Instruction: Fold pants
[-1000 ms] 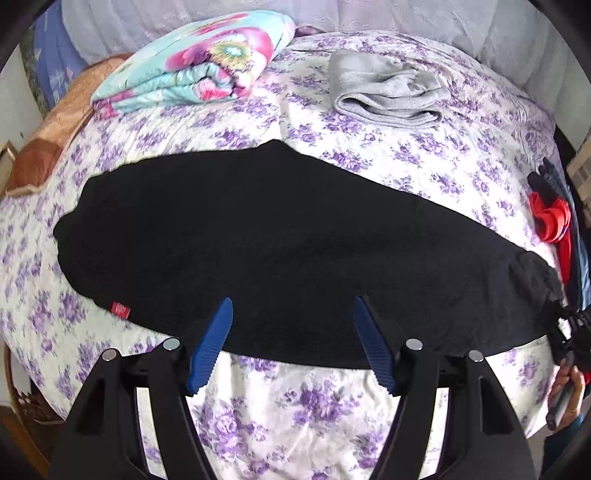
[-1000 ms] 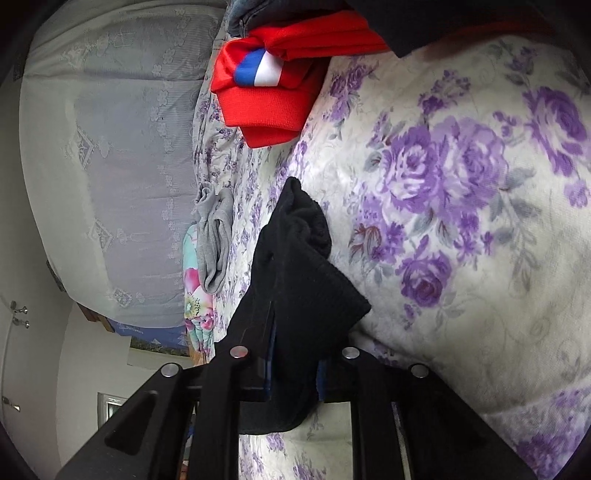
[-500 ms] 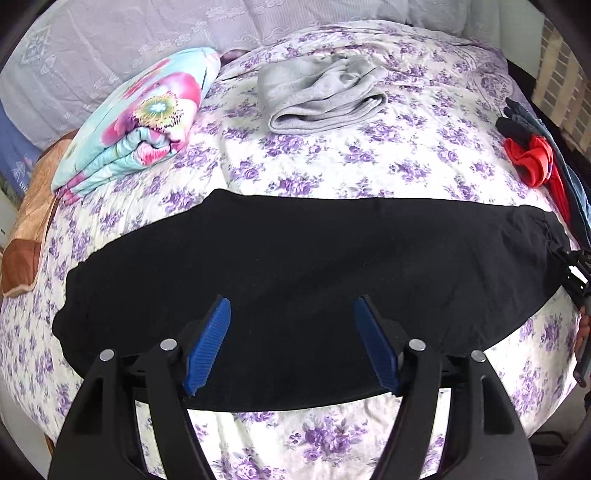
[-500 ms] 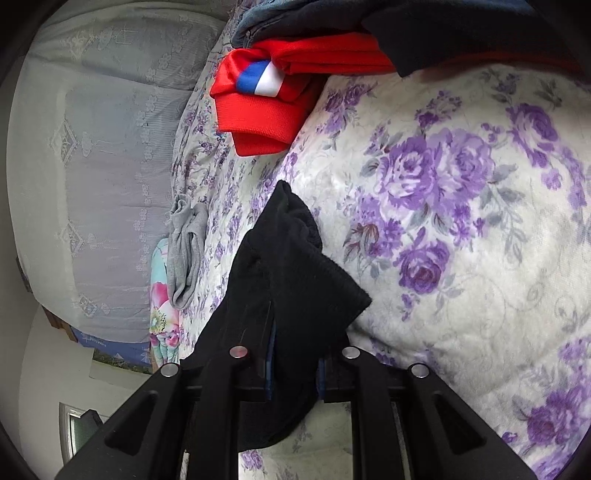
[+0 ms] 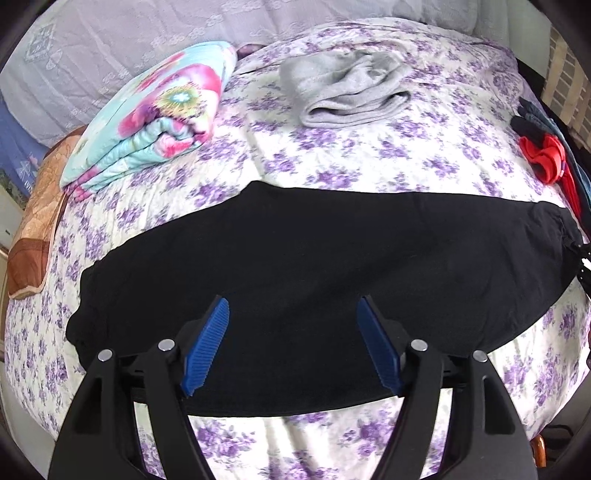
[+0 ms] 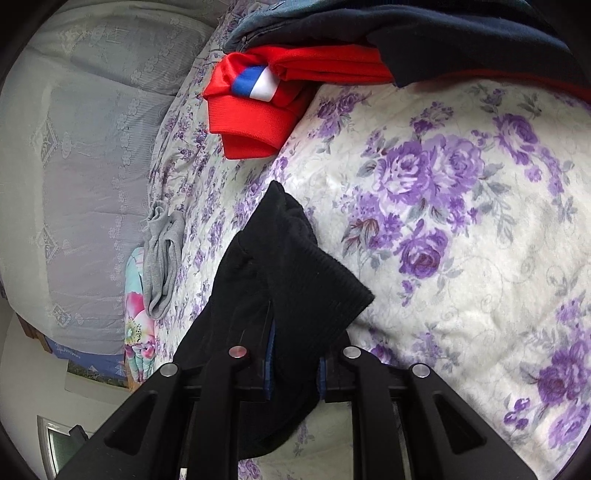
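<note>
Black pants lie spread lengthwise across the purple-flowered bedspread. My left gripper hovers over the near middle of them, pointing steeply down. It is open, with its blue pads wide apart and only the flat cloth seen below. At the pants' right end my right gripper is shut on a bunched black end of the pants, which drapes over its fingers. The right gripper also shows at the far right edge of the left wrist view.
A folded grey garment and a folded flowered blanket lie at the back of the bed. Red clothing under dark blue clothing sits beyond the pants' right end. A brown pillow lies at the left edge.
The left wrist view has rolled and shifted, so the pants now lie more level and nearer under the open jaws. The right gripper keeps its grip and has tilted slightly.
</note>
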The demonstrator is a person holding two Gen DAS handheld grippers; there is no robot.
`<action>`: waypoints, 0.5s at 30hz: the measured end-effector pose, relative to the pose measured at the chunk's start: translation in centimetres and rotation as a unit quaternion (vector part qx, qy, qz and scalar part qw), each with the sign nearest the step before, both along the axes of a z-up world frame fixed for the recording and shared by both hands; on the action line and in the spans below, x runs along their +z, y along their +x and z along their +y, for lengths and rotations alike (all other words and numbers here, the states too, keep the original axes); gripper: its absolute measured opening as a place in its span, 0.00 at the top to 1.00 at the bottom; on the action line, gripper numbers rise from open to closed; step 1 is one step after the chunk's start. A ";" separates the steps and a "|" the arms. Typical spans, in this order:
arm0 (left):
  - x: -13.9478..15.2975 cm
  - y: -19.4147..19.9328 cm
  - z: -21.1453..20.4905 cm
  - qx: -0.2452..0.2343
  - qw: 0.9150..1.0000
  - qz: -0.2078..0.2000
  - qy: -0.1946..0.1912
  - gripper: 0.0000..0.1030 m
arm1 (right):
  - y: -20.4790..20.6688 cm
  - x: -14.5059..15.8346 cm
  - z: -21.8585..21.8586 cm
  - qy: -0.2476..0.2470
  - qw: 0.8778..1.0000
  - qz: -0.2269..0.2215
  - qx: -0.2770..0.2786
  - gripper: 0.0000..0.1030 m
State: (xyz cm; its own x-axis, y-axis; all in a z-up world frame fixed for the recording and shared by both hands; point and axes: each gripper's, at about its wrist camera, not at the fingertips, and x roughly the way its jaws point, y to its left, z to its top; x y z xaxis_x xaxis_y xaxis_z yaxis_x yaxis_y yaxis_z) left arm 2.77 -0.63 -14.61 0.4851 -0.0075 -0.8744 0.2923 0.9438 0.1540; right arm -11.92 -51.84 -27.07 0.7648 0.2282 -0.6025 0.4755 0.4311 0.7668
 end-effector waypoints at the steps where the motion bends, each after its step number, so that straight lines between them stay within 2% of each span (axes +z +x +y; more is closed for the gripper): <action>1: -0.1 0.1 0.8 0.007 1.000 0.000 0.002 0.32 | 0.0 0.0 0.1 -0.002 1.000 0.001 -0.002 0.85; 7: 0.2 0.4 8.3 0.079 0.997 -0.012 0.003 0.32 | 0.4 0.3 0.5 -0.013 1.000 0.012 -0.013 0.84; 12: 0.2 -0.7 15.8 0.158 0.987 -0.008 0.001 0.32 | 0.4 0.4 0.8 -0.022 0.999 0.016 -0.021 0.84; 15: 0.1 -1.4 19.4 0.202 0.979 -0.002 -0.003 0.31 | 1.2 1.9 1.8 -0.070 0.997 0.039 -0.015 0.82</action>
